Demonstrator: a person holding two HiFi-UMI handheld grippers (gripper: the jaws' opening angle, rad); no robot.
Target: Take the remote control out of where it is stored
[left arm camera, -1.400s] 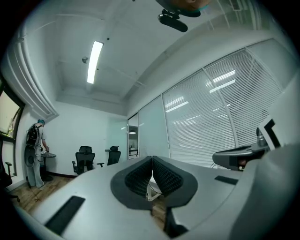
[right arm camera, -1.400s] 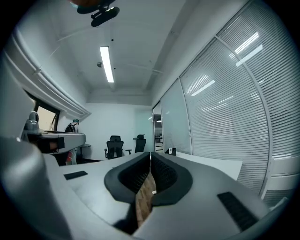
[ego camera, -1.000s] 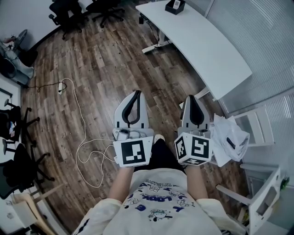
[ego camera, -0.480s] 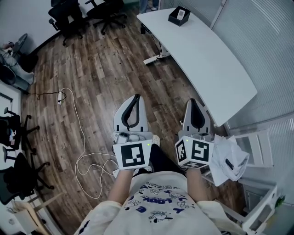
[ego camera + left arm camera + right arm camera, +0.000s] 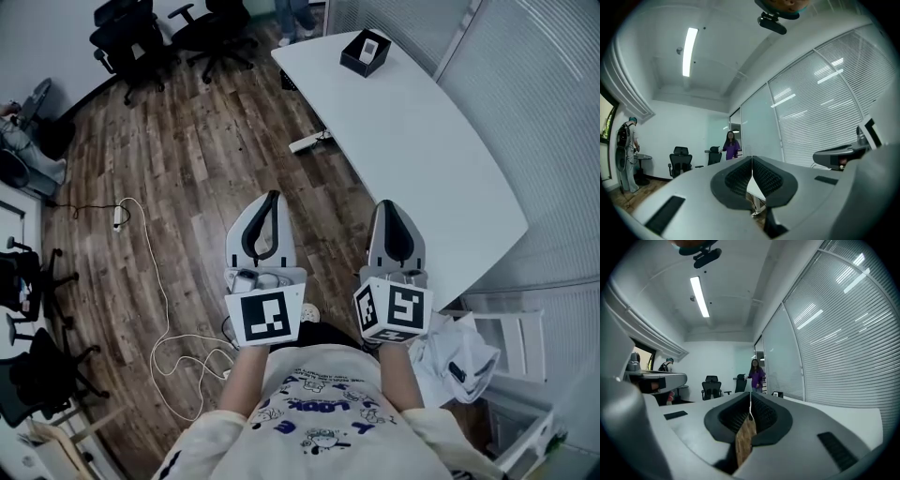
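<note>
A small black open box (image 5: 364, 53) stands at the far end of the long white table (image 5: 422, 150), with a pale flat object lying in it that may be the remote control. It also shows as a tiny dark box (image 5: 777, 394) in the right gripper view. My left gripper (image 5: 270, 196) and right gripper (image 5: 390, 203) are held side by side over the wooden floor, short of the table's near edge and well away from the box. Both have their jaws pressed together with nothing between them, as the left gripper (image 5: 752, 161) and right gripper (image 5: 750, 400) show in their own views.
Black office chairs (image 5: 141, 33) stand at the far left. A white cable with a power strip (image 5: 118, 216) snakes over the floor at left. A white rack with a crumpled bag (image 5: 459, 352) is at my right. A person in purple (image 5: 732, 146) stands at the room's far end.
The view has advanced toward the table, so the black box and table sit lower and nearer in the head view. Both grippers stay shut and side by side.
</note>
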